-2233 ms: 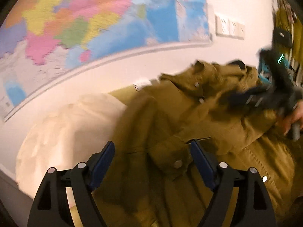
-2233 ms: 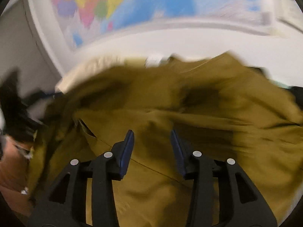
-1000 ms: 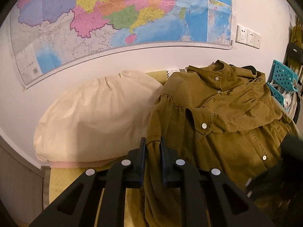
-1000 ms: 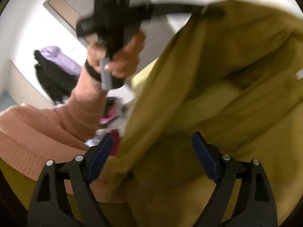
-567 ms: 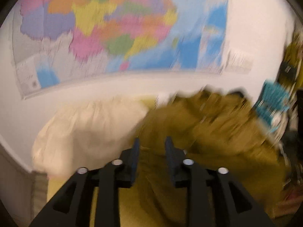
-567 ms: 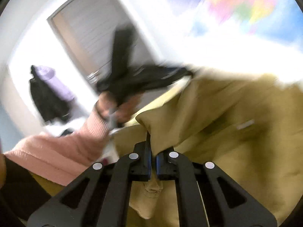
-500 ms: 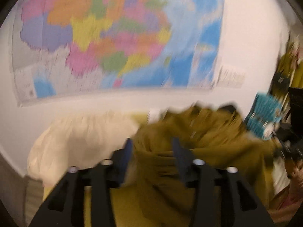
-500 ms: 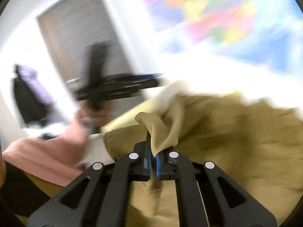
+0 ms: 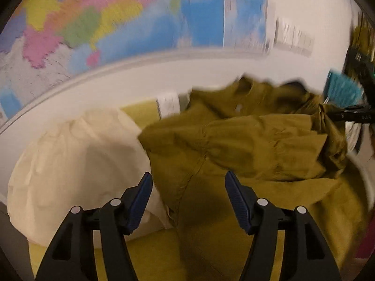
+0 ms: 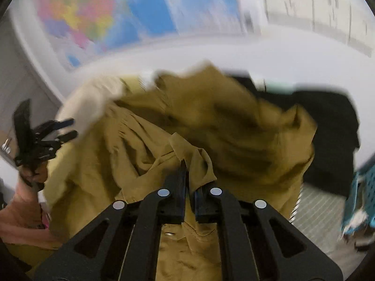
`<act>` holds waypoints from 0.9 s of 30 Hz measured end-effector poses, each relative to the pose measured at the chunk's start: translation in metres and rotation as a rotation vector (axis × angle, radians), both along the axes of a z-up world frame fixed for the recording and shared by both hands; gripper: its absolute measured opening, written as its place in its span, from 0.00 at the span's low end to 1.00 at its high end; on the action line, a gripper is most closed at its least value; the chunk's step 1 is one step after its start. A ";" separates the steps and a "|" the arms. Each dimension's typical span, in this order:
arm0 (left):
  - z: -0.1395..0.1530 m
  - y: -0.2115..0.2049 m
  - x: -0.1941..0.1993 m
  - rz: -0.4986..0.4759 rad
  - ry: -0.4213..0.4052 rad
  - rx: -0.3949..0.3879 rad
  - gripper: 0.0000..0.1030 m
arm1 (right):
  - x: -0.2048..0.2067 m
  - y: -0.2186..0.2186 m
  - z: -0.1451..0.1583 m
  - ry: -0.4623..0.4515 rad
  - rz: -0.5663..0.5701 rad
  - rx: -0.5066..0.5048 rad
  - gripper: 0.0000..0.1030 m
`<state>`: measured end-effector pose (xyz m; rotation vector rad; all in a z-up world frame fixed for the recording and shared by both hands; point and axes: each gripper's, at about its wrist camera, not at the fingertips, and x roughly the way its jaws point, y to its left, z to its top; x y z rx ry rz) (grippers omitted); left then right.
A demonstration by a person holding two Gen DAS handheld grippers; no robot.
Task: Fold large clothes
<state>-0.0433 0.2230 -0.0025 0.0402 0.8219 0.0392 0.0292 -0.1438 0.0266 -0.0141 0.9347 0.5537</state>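
Folding the shirt (image 9: 234, 145) across the bed (image 9: 150, 255)
Right gripper (image 10: 189, 182) pinched a shirt edge; left gripper (image 9: 187, 196) hung spread above it. Best to lay the fold flat, edges matched, before letting go

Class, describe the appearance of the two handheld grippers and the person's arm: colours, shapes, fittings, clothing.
Both the left gripper and the right gripper are black, with triangular cut-outs, round silver rivets and ribbed blue pads. No cables show. The person's sleeve is pink knit.
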 end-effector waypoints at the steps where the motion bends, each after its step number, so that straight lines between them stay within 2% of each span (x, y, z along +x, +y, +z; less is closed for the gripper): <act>1: -0.009 -0.002 0.008 0.007 0.020 0.016 0.60 | -0.002 -0.002 -0.012 0.026 -0.013 0.002 0.24; 2: -0.013 -0.002 0.013 0.008 0.029 0.016 0.60 | -0.002 -0.003 -0.019 0.044 -0.028 0.022 0.27; 3: -0.015 -0.001 0.016 0.009 0.037 0.008 0.60 | 0.000 -0.013 -0.023 0.059 -0.041 0.086 0.31; 5: -0.015 0.002 0.016 0.002 0.033 -0.007 0.60 | -0.011 -0.020 -0.021 0.059 -0.032 0.166 0.58; 6: -0.013 0.003 0.016 -0.002 0.025 -0.007 0.60 | -0.021 -0.025 -0.018 0.034 -0.018 0.186 0.64; 7: -0.011 0.002 0.015 -0.002 0.020 -0.003 0.60 | -0.028 -0.028 -0.013 0.013 -0.018 0.182 0.77; 8: -0.010 0.002 0.016 -0.005 0.015 0.003 0.60 | -0.037 -0.033 -0.006 -0.026 -0.029 0.170 0.86; 10: -0.007 0.001 0.019 -0.004 0.007 0.008 0.61 | -0.053 -0.045 -0.001 -0.073 -0.028 0.181 0.87; 12: -0.006 -0.002 0.022 -0.009 0.001 0.004 0.61 | -0.065 -0.059 -0.003 -0.070 -0.002 0.223 0.86; 15: -0.008 -0.008 0.028 -0.023 0.000 0.003 0.61 | -0.068 -0.061 -0.024 -0.039 -0.014 0.188 0.86; 16: -0.011 -0.011 0.029 -0.032 0.005 0.004 0.61 | -0.067 -0.063 -0.030 -0.016 -0.021 0.190 0.83; 18: -0.016 -0.015 0.033 -0.038 0.016 0.009 0.61 | -0.061 -0.063 -0.048 0.042 -0.035 0.180 0.62; 19: -0.019 -0.017 0.034 -0.039 0.022 0.011 0.61 | -0.059 -0.062 -0.051 0.055 -0.026 0.181 0.32; 20: -0.022 -0.018 0.035 -0.034 0.028 0.023 0.61 | -0.057 -0.060 -0.050 0.056 -0.017 0.160 0.13; 21: -0.025 -0.019 0.036 -0.020 0.027 0.057 0.61 | -0.057 -0.059 -0.045 0.049 -0.010 0.143 0.10; 22: -0.029 -0.019 0.037 0.002 0.028 0.102 0.61 | -0.059 -0.061 -0.028 0.000 -0.001 0.135 0.06; 24: -0.032 -0.013 0.036 0.028 0.039 0.124 0.60 | -0.060 -0.070 0.009 -0.091 -0.001 0.127 0.05; 26: -0.034 0.001 0.039 0.120 0.064 0.160 0.60 | -0.056 -0.081 0.037 -0.139 -0.021 0.079 0.05; 27: -0.032 0.007 0.038 0.142 0.058 0.154 0.59 | -0.052 -0.085 0.042 -0.136 -0.020 0.058 0.06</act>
